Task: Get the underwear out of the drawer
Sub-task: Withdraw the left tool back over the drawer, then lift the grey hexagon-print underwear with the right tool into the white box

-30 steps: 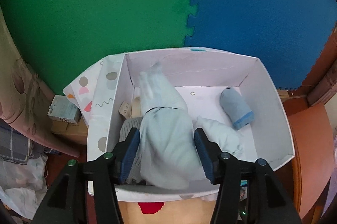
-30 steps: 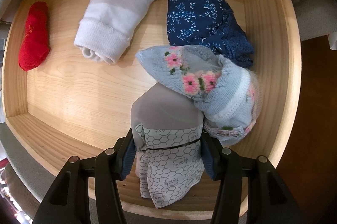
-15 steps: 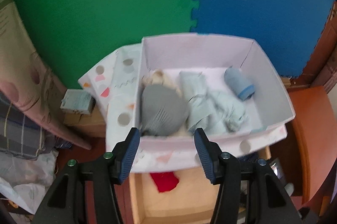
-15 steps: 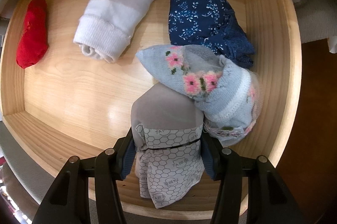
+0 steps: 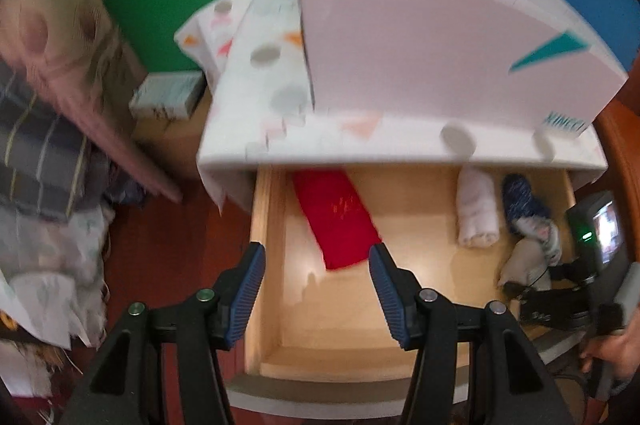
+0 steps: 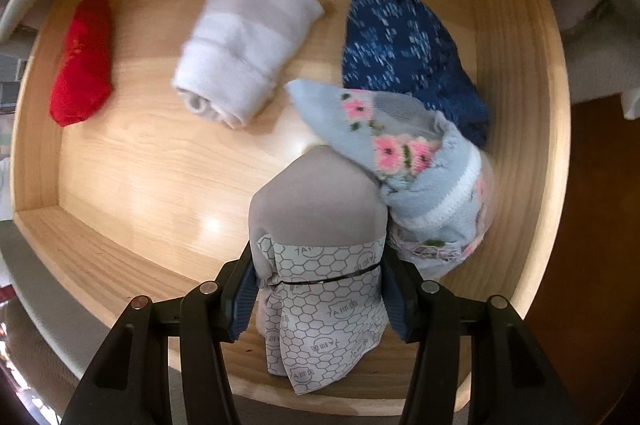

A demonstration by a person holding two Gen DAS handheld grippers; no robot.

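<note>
The wooden drawer (image 5: 276, 225) stands pulled out. My left gripper (image 5: 317, 257) hangs open and empty over its left end, and a red underwear roll (image 5: 336, 221) lies just beyond the fingertips. My right gripper (image 6: 320, 265) points straight down, shut on a grey underwear (image 6: 316, 193) with a hexagon-print band. Against that piece leans a light blue flowered piece (image 6: 400, 145). A white roll (image 6: 244, 53), a navy patterned piece (image 6: 408, 53) and the red roll (image 6: 82, 61) lie on the drawer floor (image 6: 140, 185). The left wrist view also shows the right gripper (image 5: 560, 281).
A white box (image 5: 420, 37) sits on a spotted cloth (image 5: 260, 73) on the cabinet top, right above the drawer. Green and blue foam mats lie behind it. Folded fabric piles (image 5: 40, 153) sit at the left. A hand (image 5: 608, 349) holds the right tool.
The left gripper held a pale blue garment over the white box, left it inside, then swung back and down over the drawer's red roll. The right gripper stayed shut on the grey piece.
</note>
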